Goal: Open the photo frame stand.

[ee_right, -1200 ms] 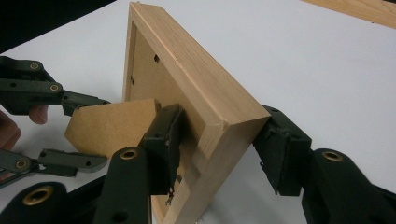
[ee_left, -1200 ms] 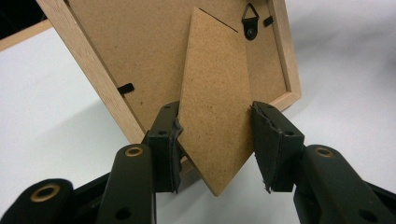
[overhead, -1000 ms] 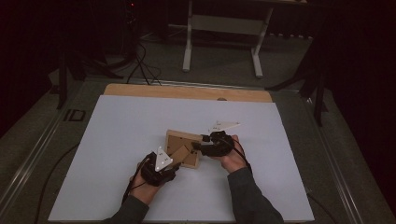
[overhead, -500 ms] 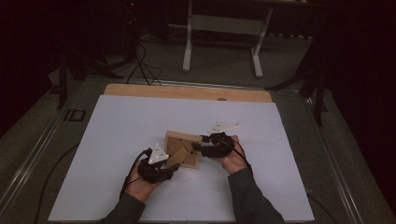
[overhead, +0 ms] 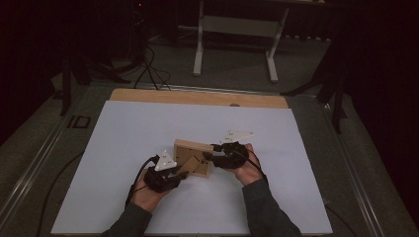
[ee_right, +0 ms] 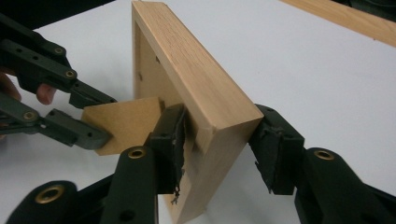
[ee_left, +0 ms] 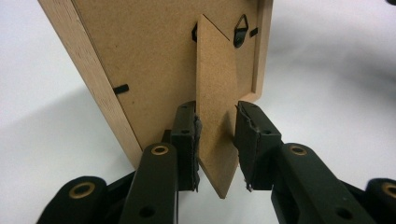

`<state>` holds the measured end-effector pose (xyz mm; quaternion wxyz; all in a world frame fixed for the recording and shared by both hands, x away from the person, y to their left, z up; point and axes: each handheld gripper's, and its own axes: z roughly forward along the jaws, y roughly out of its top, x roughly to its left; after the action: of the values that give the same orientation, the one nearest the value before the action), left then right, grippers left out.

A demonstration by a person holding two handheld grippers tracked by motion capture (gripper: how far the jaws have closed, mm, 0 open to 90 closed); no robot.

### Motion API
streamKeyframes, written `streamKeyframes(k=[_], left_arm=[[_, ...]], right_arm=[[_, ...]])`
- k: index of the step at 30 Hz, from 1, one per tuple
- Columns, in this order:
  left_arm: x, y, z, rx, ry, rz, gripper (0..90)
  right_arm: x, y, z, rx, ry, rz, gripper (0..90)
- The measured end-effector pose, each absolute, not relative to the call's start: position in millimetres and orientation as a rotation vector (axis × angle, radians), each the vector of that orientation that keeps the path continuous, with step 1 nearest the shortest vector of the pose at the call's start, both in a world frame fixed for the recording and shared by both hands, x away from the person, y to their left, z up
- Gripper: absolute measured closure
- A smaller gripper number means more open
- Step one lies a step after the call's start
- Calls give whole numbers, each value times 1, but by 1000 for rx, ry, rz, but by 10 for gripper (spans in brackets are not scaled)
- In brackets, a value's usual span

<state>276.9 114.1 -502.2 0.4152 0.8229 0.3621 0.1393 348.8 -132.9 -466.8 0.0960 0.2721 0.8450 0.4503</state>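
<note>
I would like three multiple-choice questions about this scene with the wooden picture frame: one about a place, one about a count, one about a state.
1. What lies between the left gripper's pads?
A. the stand flap
B. the hanging hook
C. a cable

2. How many grippers reach the picture frame?
A. one
B. two
C. three

3. How does the frame's back face?
A. flat against the white table
B. exposed, toward the left gripper
C. covered by a cloth

Answers: 1 A, the flap stands between the pads. 2 B, the right gripper straddles the frame's edge, the left takes the flap. 3 B, the left gripper view shows the bare backing board.
</note>
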Motion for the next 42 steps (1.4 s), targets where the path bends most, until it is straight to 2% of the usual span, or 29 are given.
streamKeyframes(k=[13,29,42], left_arm=[[291,109,-507,2080,944,408,714],[320,103,-510,2068,1002,413,711],[325,101,-512,2063,1024,446,701]], right_arm=[[346,-130,-465,774,2442,1304,582],[357,-129,-465,807,2373,1244,582],[364,-123,-466,815,2346,1227,573]])
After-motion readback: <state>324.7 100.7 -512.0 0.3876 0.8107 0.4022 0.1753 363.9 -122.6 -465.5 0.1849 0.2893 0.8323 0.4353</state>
